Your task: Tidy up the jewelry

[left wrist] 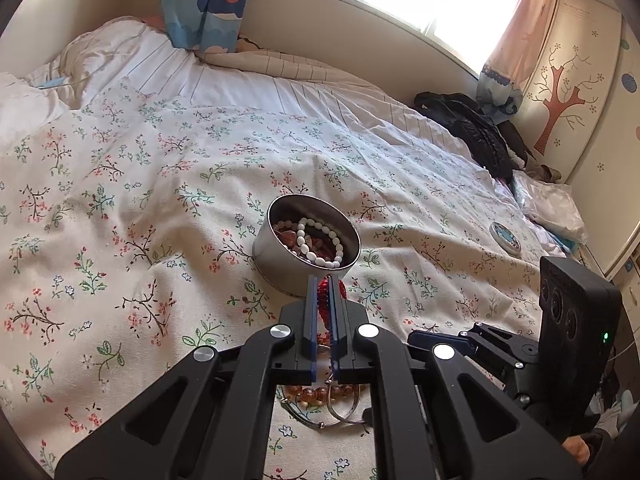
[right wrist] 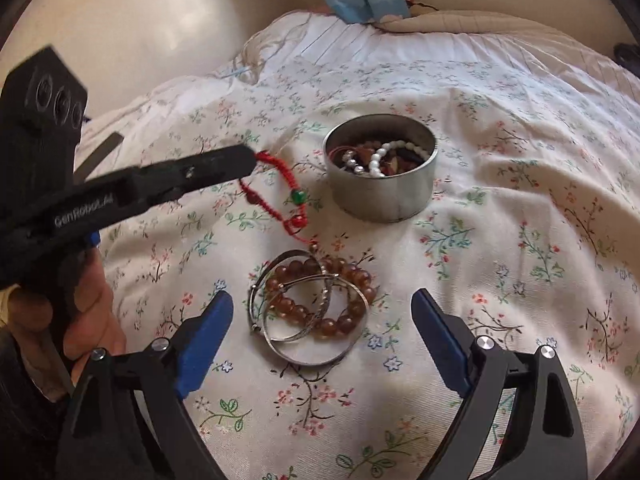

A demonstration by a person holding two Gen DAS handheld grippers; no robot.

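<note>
Jewelry lies partly on the floral bedspread and partly in a round metal tin. The left gripper, its side lettered "GenRobot.AI", is clamped on a red cord bracelet that hangs beside the tin. The right gripper stands wide apart, empty, straddling an amber bead bracelet and silver bangles on the bedspread. The tin holds white bead strands and brownish pieces.

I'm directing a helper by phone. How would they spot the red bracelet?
On the floral bedspread stands a round tin. Left of it, the red bracelet hangs from the left hand-held gripper: braided cord with a green bead, unlike the brown beads and bangles below.
</note>
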